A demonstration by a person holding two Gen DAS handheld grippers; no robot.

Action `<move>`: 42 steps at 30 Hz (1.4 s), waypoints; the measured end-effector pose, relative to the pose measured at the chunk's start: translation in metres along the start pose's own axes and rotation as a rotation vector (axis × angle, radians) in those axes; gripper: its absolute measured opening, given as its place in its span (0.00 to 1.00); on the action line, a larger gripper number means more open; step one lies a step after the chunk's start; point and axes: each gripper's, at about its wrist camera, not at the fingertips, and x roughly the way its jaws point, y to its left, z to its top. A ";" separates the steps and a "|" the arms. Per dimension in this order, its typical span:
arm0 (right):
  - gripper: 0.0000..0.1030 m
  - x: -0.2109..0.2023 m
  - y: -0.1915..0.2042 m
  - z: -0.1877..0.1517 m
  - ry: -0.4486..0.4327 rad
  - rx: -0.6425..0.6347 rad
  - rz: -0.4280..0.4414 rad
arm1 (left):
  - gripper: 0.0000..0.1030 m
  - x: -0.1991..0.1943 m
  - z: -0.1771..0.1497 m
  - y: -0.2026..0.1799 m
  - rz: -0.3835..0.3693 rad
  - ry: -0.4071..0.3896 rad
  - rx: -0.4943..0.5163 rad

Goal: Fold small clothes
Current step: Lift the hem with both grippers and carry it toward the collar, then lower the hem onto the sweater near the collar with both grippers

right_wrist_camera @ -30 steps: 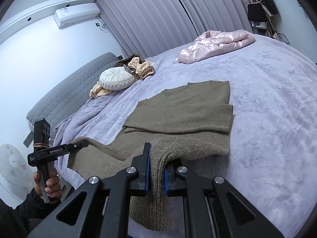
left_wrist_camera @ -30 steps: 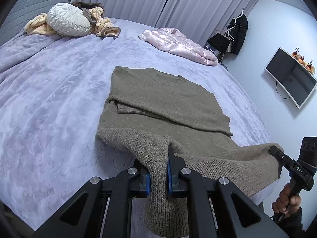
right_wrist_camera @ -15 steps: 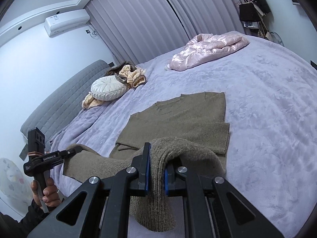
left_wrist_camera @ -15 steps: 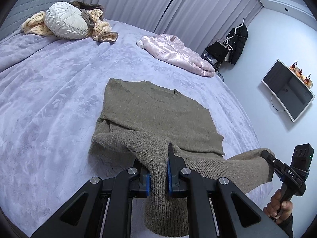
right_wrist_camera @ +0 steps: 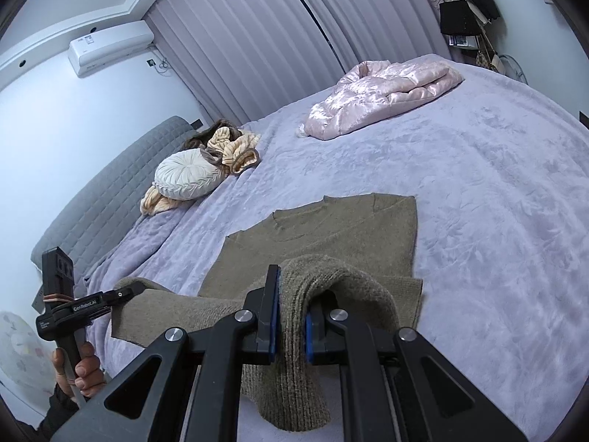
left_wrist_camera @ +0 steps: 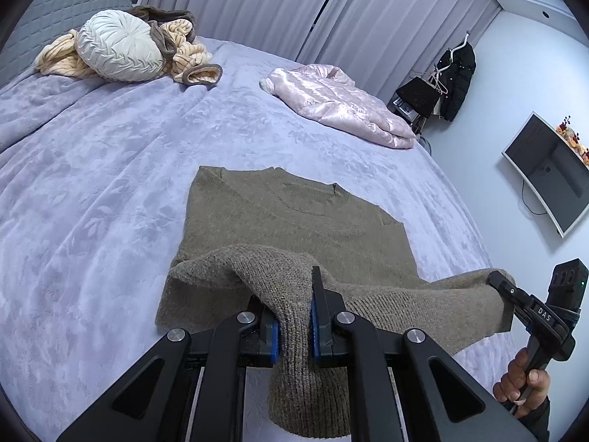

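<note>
An olive-brown knit sweater (left_wrist_camera: 294, 221) lies on the lilac bed cover, collar end far from me, sleeves folded in. Its ribbed hem is lifted off the bed and arches over the body. My left gripper (left_wrist_camera: 294, 326) is shut on the hem's left corner, with knit hanging down between the blue pads. In the right wrist view the same sweater (right_wrist_camera: 331, 232) is seen, and my right gripper (right_wrist_camera: 291, 326) is shut on the hem's right corner. Each view shows the other gripper pinching its corner, held by a hand (left_wrist_camera: 526, 386) (right_wrist_camera: 79, 370).
A pink shiny quilted jacket (left_wrist_camera: 342, 105) lies at the far side of the bed (left_wrist_camera: 92, 184). A round cream cushion (left_wrist_camera: 119, 51) and beige knits sit by the grey headboard. A wall TV (left_wrist_camera: 548, 173) and hanging dark coats (left_wrist_camera: 456, 81) are at the right.
Both grippers have carried the lifted hem forward over the sweater toward the collar, so the raised fold now covers the folded sleeves and more of the body.
</note>
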 end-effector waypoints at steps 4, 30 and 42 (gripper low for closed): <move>0.11 0.013 -0.005 0.016 0.002 -0.005 -0.021 | 0.13 0.012 0.014 -0.004 0.004 0.016 0.005; 0.11 0.109 -0.028 0.050 0.086 0.037 -0.096 | 0.13 0.099 0.052 0.025 0.103 0.135 -0.013; 0.11 0.141 -0.040 0.070 0.117 0.030 -0.143 | 0.13 0.135 0.075 0.035 0.102 0.165 -0.048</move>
